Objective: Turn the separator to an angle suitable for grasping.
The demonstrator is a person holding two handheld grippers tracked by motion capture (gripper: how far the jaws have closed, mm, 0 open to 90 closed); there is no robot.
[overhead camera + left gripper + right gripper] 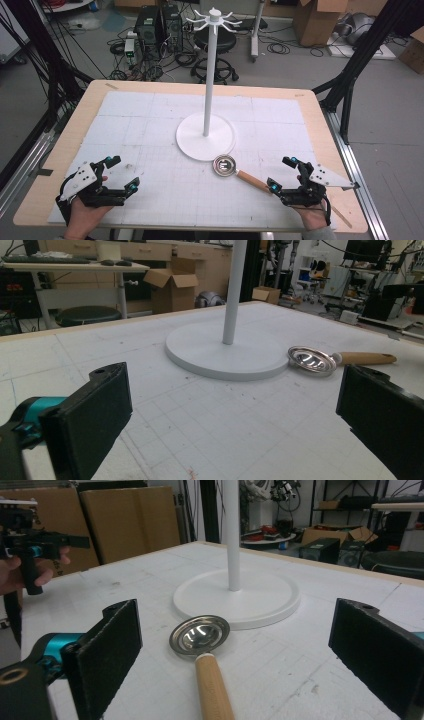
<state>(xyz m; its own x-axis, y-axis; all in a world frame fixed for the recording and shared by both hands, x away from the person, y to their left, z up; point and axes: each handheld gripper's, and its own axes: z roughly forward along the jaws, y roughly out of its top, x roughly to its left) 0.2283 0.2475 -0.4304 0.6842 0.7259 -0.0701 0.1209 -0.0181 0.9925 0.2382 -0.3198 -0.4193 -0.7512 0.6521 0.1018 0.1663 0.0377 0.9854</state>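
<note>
On the white mat, just in front of the stand's round base (205,136), lies your strainer spoon (238,171): metal bowl touching or nearly touching the base rim, wooden handle (214,690) pointing back between your right gripper's (281,174) wide-open, empty jaws.

Left gripper (123,174): jaws spread, nothing held, well apart from the spoon.

Risks: close too near the handle's end and the heavier bowl may tip down; push forward and the bowl could ride against the base.

The high view gives you the stand's hook crown (213,21); the right gripper view gives the handle's line between the jaws, though its end is cut off.
</note>
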